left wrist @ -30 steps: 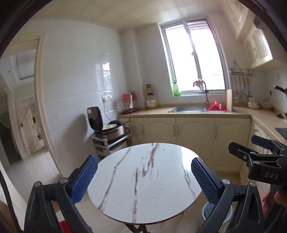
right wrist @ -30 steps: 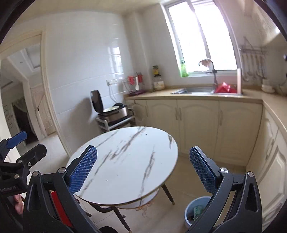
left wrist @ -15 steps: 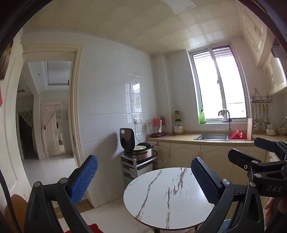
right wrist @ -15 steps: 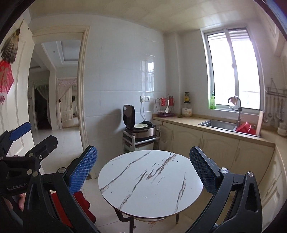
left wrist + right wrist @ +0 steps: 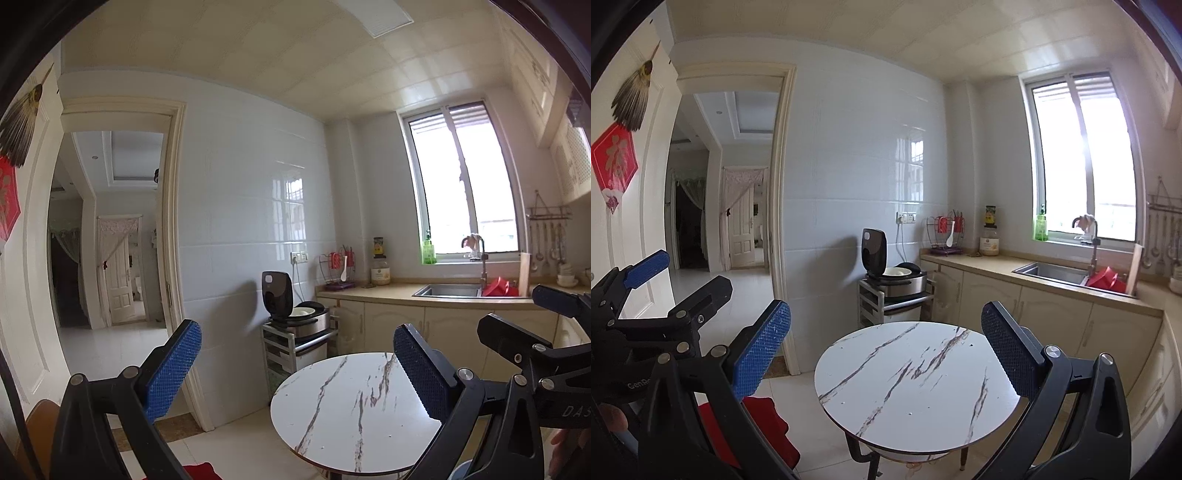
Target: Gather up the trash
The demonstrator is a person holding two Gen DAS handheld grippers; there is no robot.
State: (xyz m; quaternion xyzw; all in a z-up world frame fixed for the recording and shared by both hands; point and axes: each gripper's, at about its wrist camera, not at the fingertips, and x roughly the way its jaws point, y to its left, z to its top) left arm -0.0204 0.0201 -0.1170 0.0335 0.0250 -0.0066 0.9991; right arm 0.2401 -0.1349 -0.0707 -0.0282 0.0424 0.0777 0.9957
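1. Left gripper (image 5: 297,365): fingers spread wide apart, with nothing between the blue pads (image 5: 173,369). It is raised and aimed level into the kitchen.
2. Right gripper (image 5: 884,345): fingers likewise released and spread wide, with nothing between them. It also appears in the left wrist view at the right edge (image 5: 535,314), beside the left gripper's right finger.
3. The left gripper's body shows in the right wrist view beyond the right gripper's left finger, at the left edge (image 5: 661,280).
4. Round marble-pattern table (image 5: 912,387): ahead of and below the fingertips of both grippers, between the two fingers in the right wrist view. In the left wrist view it lies toward the right finger (image 5: 354,410).
5. Task item: no piece of trash can be made out on the table top or in either gripper. A small blue rim at the bottom edge of the left wrist view, under the right finger, cannot be identified.
6. Rice cooker (image 5: 894,275): lid raised, on a metal rack beyond the table, against the tiled wall.
7. Sink (image 5: 1052,271): set in the counter beyond the right finger, under the window (image 5: 1082,158).
8. Red cloth-like object (image 5: 764,424): low down behind the right gripper's left finger.
9. Doorway (image 5: 107,240): open, beyond the left finger of each gripper.
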